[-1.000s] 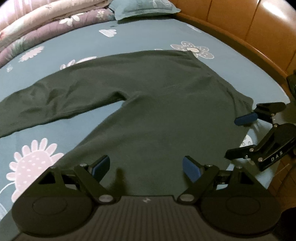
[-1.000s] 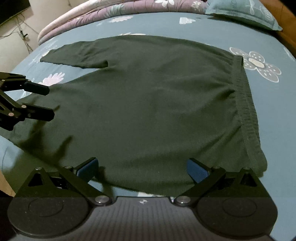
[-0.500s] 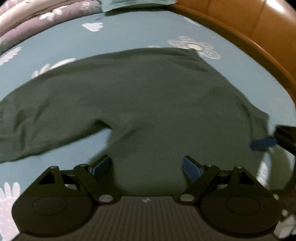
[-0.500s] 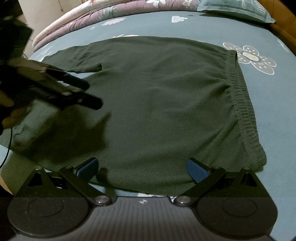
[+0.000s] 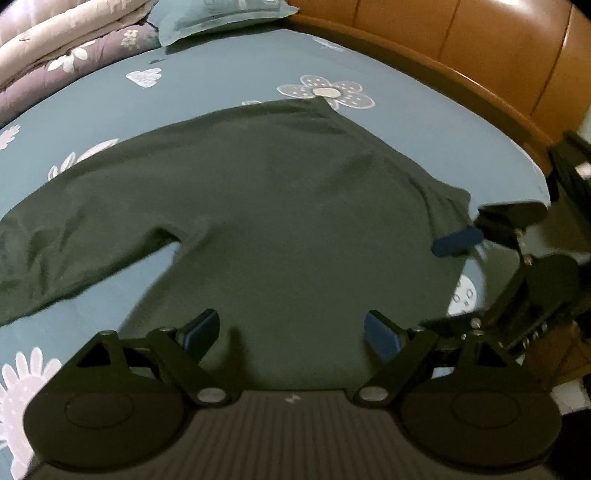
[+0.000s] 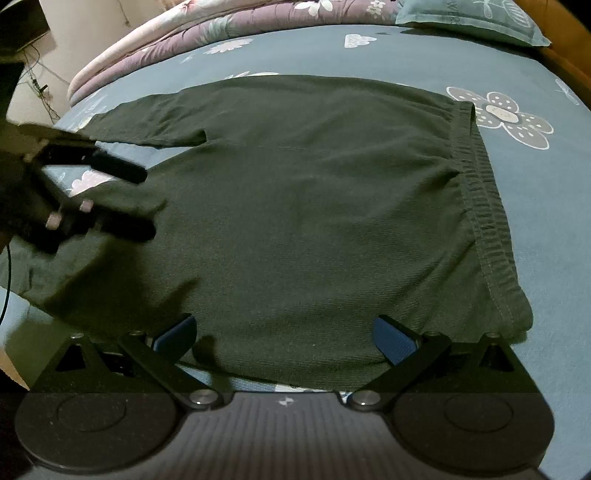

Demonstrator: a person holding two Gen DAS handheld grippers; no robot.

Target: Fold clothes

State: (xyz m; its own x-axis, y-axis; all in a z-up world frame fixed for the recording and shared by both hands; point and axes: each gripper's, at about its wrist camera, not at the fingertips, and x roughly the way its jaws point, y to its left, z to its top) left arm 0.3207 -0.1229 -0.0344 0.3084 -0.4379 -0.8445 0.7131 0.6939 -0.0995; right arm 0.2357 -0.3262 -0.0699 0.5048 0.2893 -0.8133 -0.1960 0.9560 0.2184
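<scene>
Dark green trousers (image 5: 288,221) lie flat on the blue flowered sheet (image 5: 221,85). The far leg (image 5: 55,236) stretches off to the left. In the right wrist view the ribbed waistband (image 6: 484,206) runs down the right side of the trousers (image 6: 314,206). My left gripper (image 5: 291,328) hovers open over the near leg, with nothing between its fingers; it also shows blurred at the left as the left gripper (image 6: 144,201). My right gripper (image 6: 282,332) stands open at the near hem below the waistband; seen from the left, the right gripper (image 5: 443,284) is by the waist corner.
A teal pillow (image 5: 221,14) and a folded flowered quilt (image 5: 55,48) lie at the far end of the bed. A curved wooden headboard (image 5: 461,48) borders the right side. The bed's near edge drops off by the right gripper. A wall with cables (image 6: 37,85) is at the left.
My left gripper has moved in along the near leg towards the waist, still open. The right gripper has edged slightly closer to the hem, also open. The trousers lie as before.
</scene>
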